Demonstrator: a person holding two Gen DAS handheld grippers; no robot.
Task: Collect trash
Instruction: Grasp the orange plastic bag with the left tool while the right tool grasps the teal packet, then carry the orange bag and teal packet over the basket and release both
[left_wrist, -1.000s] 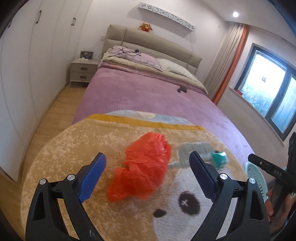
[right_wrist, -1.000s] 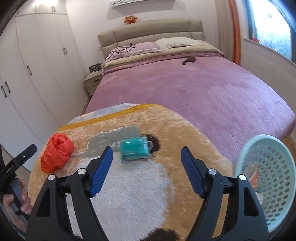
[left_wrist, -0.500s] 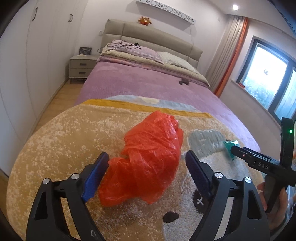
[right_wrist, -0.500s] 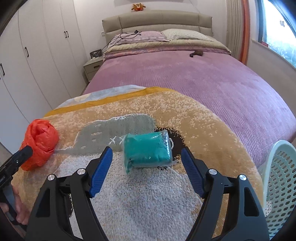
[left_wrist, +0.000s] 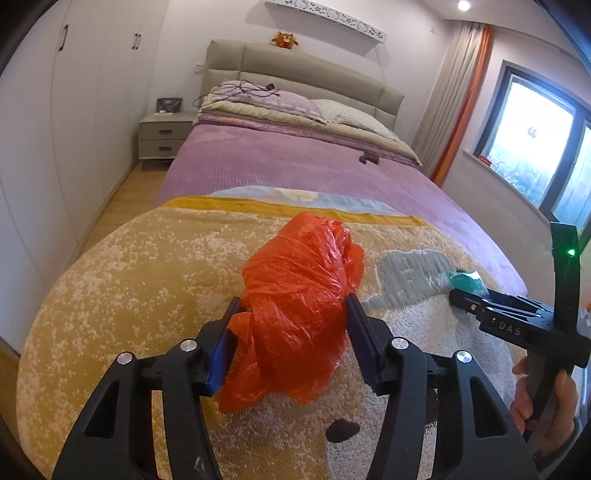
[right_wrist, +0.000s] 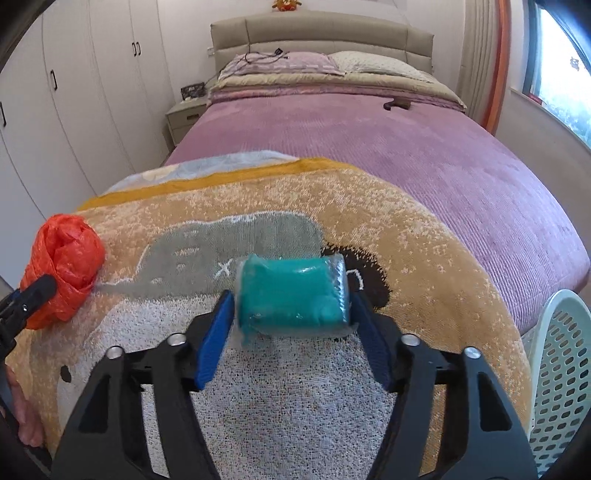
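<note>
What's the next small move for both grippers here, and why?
Probably lift both. The left gripper fingers have just closed onto the orange bag; the right gripper has been closing around the teal packet. Both still rest on the blanket, basket at right.

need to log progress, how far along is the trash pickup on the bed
Nothing visibly binned yet. In hand: the left claw has just been closing and now pinches the orange plastic bag; the right claw has closed around the teal packet. Left: lifting both into the mesh basket.
</note>
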